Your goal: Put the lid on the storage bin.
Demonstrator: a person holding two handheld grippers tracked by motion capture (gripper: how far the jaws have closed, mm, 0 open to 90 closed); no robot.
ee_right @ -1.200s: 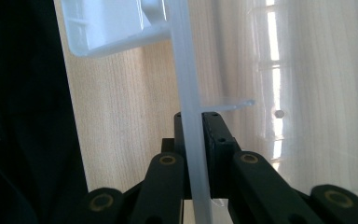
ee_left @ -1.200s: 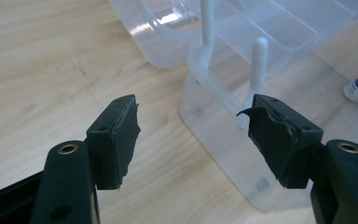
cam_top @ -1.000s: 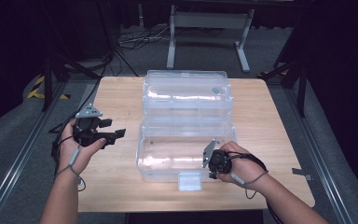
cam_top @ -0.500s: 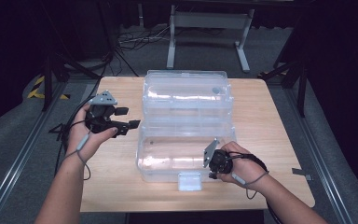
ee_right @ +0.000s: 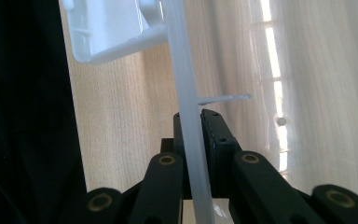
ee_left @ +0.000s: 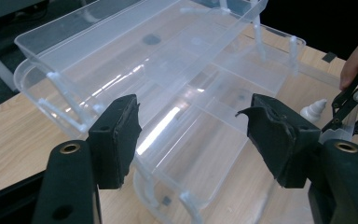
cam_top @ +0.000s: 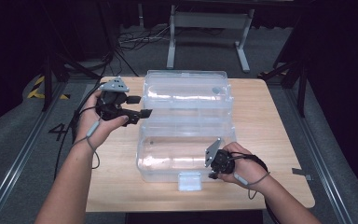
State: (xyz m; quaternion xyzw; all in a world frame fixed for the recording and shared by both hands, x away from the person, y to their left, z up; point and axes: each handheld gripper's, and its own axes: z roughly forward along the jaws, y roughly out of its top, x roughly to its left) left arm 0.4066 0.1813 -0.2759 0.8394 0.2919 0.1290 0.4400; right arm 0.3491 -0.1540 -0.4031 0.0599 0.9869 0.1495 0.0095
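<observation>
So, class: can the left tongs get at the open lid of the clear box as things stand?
Probably yes: the left tongs are open beside the lid, nothing lies between them, and the right tongs grip the box's front wall.

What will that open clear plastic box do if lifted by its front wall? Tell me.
The clear plastic box looks light: it is thin-walled and seemingly empty. Its wall, clamped in the right tool, will probably flex. Its opened lid would likely swing, and the glossy plastic may slip.

Wood table (cam_top: 279,140), grey floor (cam_top: 18,154), dark bkgd.
</observation>
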